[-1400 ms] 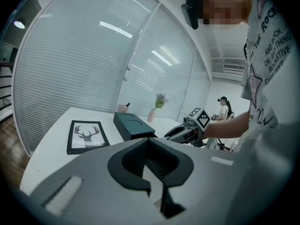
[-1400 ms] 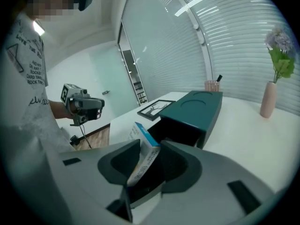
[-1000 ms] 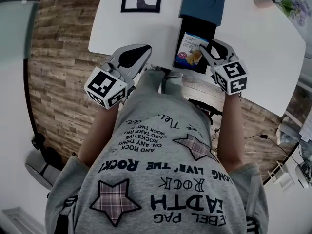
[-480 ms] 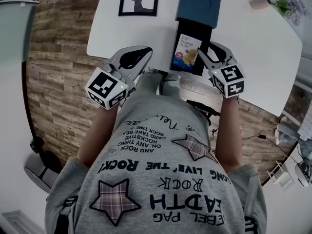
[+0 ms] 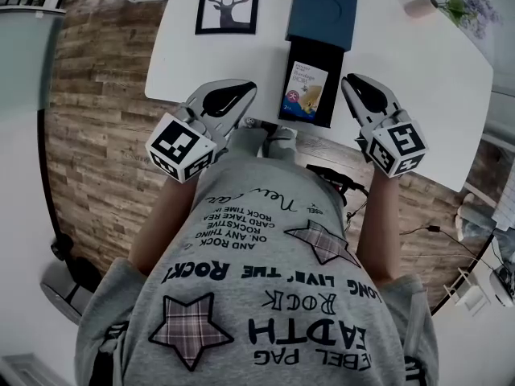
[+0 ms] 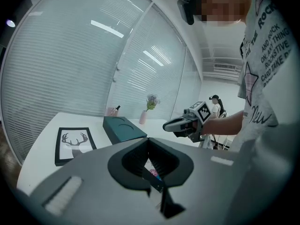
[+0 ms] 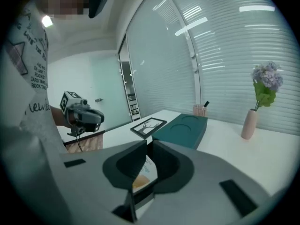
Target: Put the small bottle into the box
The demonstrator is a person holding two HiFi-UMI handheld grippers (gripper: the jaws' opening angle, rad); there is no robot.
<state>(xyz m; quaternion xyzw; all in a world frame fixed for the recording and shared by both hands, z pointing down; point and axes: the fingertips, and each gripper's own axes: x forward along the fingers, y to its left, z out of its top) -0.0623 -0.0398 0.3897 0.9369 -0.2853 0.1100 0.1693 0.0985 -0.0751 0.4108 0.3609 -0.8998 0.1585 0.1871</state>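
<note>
A black open box (image 5: 335, 71) stands at the white table's near edge, with a small printed package (image 5: 304, 88) lying in it. No bare bottle shows. My right gripper (image 5: 352, 81) hovers just right of the box. Its jaws have just been closing and stand a narrow slit apart, with nothing between them; past them the package (image 7: 142, 171) shows. My left gripper (image 5: 248, 89) is shut and empty, left of the box over the table's edge. Each gripper view shows the other gripper: the right gripper (image 6: 182, 123) and the left gripper (image 7: 87, 116).
The box's teal lid (image 5: 326, 2) lies just beyond the box. A framed deer picture (image 5: 228, 2) lies at the far left of the table (image 5: 418, 95). A pink vase with flowers (image 5: 426, 6) stands at the far right. Wooden floor surrounds the table.
My right gripper has lifted and drawn away to the right of the box, and its spread jaws have come nearly together. The package stays in the box. The left gripper has kept its place.
</note>
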